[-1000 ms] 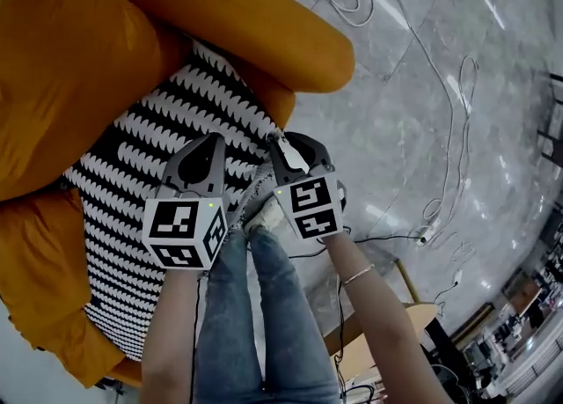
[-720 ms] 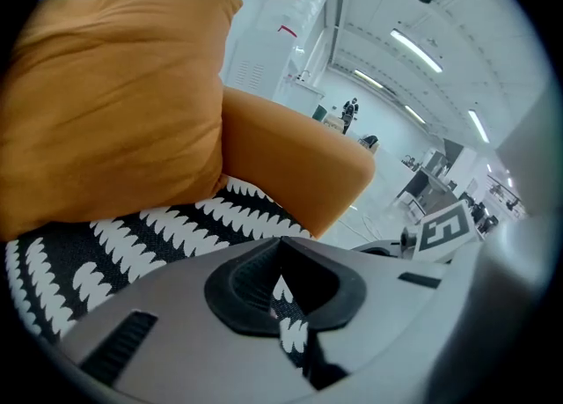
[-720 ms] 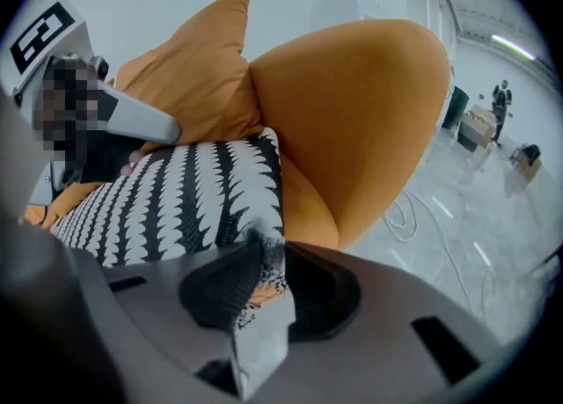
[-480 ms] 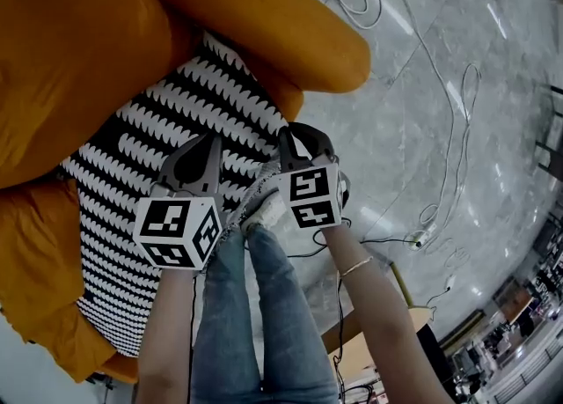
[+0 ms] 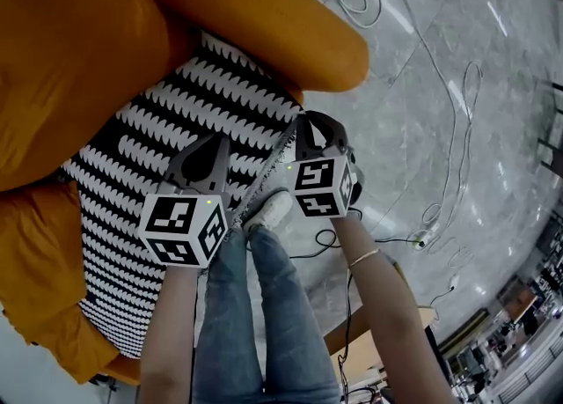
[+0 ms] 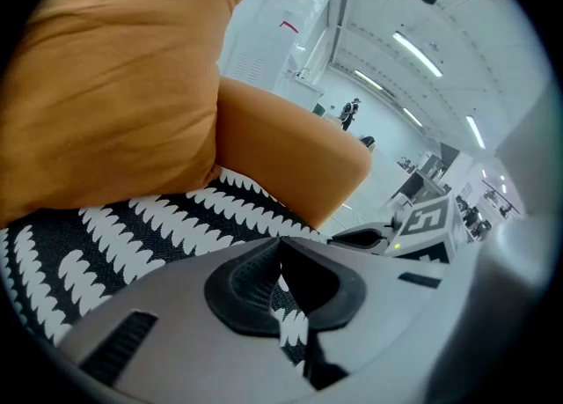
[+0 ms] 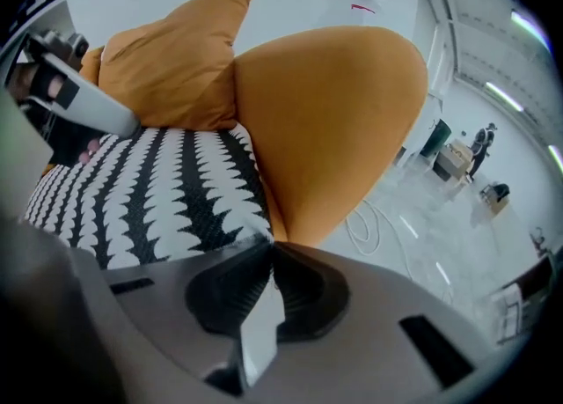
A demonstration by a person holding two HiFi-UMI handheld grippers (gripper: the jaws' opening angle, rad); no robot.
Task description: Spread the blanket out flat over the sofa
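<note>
Now, versus one second ago, I see the right gripper (image 5: 304, 122) shifted rightward along the front hem of the blanket (image 5: 176, 121), jaws closing on that hem, while the left gripper (image 5: 217, 142) stays clamped on it and the blanket lies across the seat of the orange sofa (image 5: 79, 59).

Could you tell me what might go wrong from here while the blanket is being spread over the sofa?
1. The right tool is closing on only the very edge of the blanket, so a firm pull may slip it free while the left tool grips the patterned fabric.
2. A cable lies on the floor beside the person's shoe; a step backwards could snag it.
</note>
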